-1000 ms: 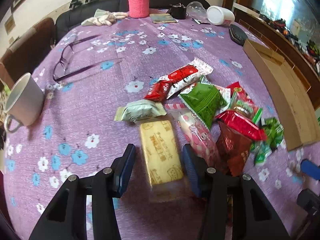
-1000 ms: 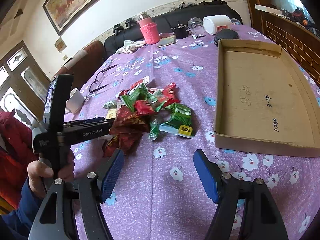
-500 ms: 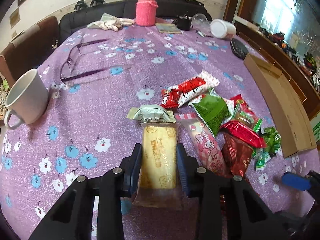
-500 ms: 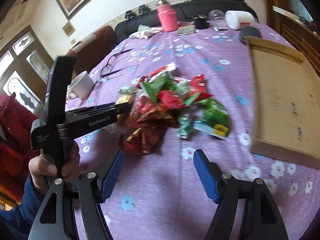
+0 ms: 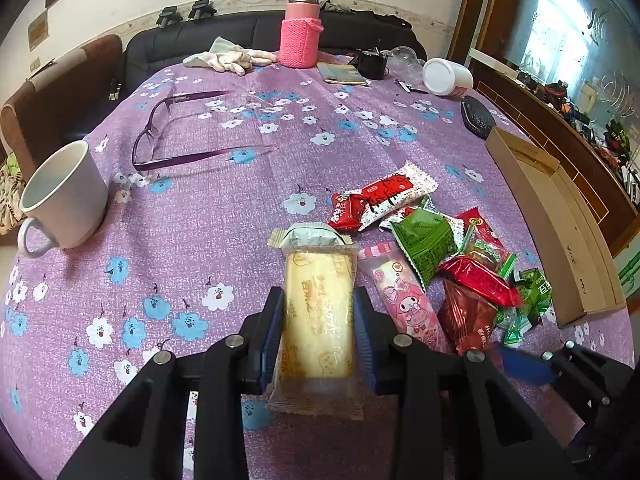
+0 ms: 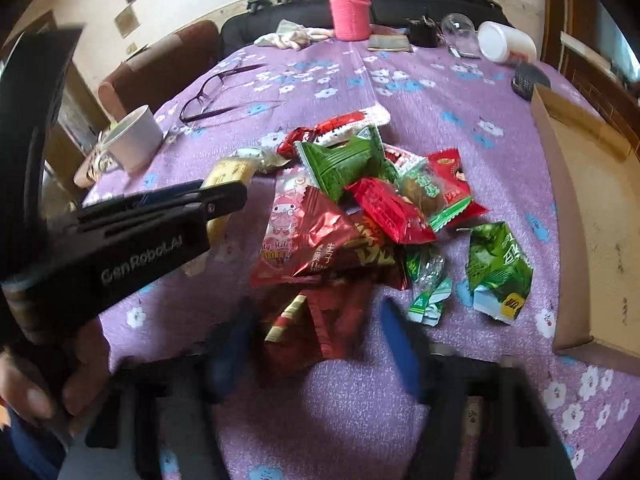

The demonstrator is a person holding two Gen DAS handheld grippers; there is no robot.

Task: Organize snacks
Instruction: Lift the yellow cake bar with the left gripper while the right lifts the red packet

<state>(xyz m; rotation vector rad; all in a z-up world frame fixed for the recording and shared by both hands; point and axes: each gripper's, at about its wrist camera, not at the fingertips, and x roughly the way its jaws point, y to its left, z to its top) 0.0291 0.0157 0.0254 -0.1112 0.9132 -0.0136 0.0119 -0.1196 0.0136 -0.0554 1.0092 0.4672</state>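
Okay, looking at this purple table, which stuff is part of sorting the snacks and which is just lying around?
Part of the job:
- yellow cake bar in clear wrapper, clamped in the left gripper
- dark red foil packet, with the right gripper closing around it
- pile of red and green snack packets
- shallow cardboard tray

Just lying about:
- white ceramic mug
- purple-framed glasses
- pink knitted-sleeve flask
- white gloves

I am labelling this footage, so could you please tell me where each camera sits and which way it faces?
Left wrist: on the left gripper, looking down along its jaws, shut on the yellow cake packet, across the purple tablecloth towards the pink flask.
Right wrist: on the right gripper, facing the snack pile; its jaws are closing around the dark red packet. A hand holds the left gripper.
Shared: white mug, glasses, cardboard tray.
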